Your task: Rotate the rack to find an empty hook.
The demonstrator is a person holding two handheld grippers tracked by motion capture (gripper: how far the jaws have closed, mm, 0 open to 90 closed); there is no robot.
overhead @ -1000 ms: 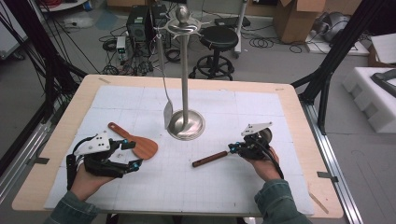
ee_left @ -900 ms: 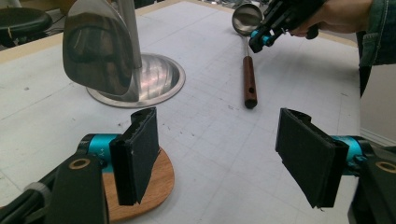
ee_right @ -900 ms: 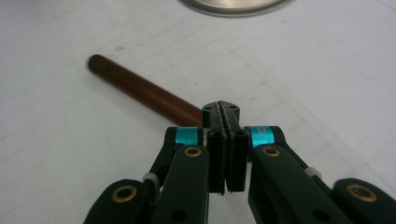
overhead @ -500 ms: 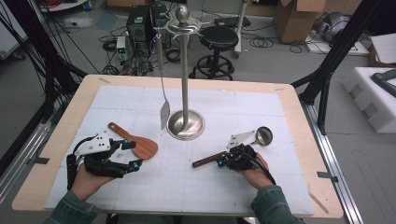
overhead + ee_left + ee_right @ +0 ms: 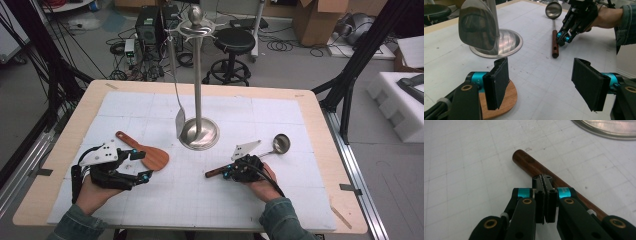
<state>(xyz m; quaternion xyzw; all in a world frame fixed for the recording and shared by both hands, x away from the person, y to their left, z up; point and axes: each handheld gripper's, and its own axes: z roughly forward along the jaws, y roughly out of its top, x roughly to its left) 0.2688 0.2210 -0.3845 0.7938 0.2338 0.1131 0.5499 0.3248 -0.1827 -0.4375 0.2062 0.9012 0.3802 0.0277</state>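
Your right gripper (image 5: 226,174) sits over the ladle's wooden handle; your left gripper (image 5: 142,166) rests by the wooden spatula.

Your right gripper's jaws are pressed together with nothing between them, their tips just above the brown handle of the ladle (image 5: 544,174), which lies flat on the white mat (image 5: 300,200) with its metal bowl pointing away from you. Your left gripper's jaws are spread wide and empty, one pad over the blade of the wooden spatula (image 5: 145,152). Between both stands the metal utensil stand (image 5: 198,131), a steel spatula (image 5: 179,112) hanging from it.
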